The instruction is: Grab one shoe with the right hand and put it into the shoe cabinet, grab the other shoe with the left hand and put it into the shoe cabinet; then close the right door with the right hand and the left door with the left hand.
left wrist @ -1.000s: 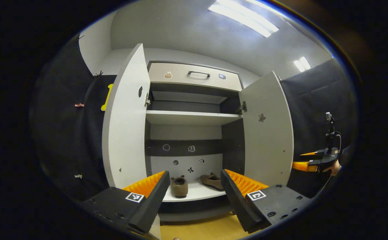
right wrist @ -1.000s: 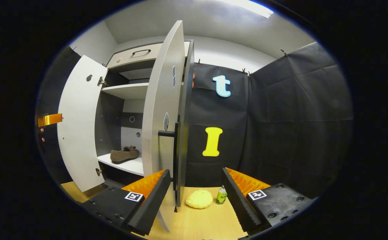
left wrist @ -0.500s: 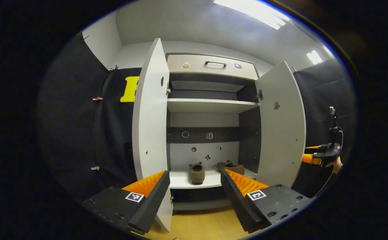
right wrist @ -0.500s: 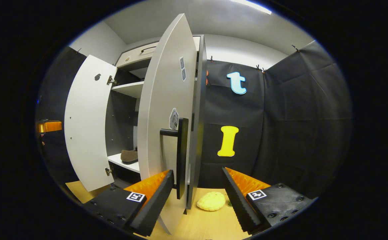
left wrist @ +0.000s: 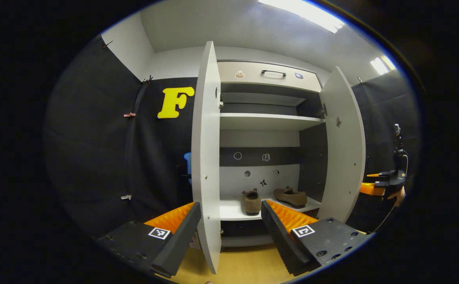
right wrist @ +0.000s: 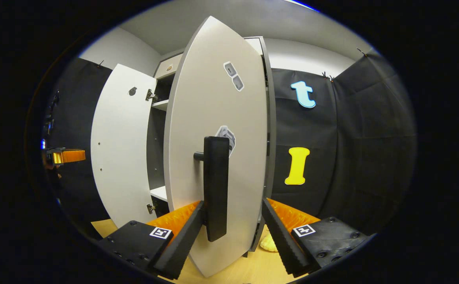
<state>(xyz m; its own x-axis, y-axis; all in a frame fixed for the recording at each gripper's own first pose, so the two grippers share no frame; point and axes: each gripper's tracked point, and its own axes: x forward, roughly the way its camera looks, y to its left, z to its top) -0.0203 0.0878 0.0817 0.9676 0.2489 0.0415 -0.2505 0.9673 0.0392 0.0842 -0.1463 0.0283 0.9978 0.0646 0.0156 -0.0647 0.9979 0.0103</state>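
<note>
Both shoes (left wrist: 271, 199) sit side by side on the bottom shelf (left wrist: 231, 211) of the shoe cabinet (left wrist: 269, 75), whose two doors stand open. The left tool (left wrist: 230, 221) is open, with the left door (left wrist: 206, 157) edge between its fingers. The right tool (right wrist: 233, 221) is open at the right door (right wrist: 221, 118), its black handle (right wrist: 215, 185) just beside the left finger.

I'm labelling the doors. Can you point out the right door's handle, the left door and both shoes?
Right door's handle (right wrist: 216, 185), right gripper view: middle of the bar.
Left door (left wrist: 205, 157), left gripper view: inner face.
Shoes (left wrist: 251, 201) and (left wrist: 290, 196), left gripper view: uppers.
</note>
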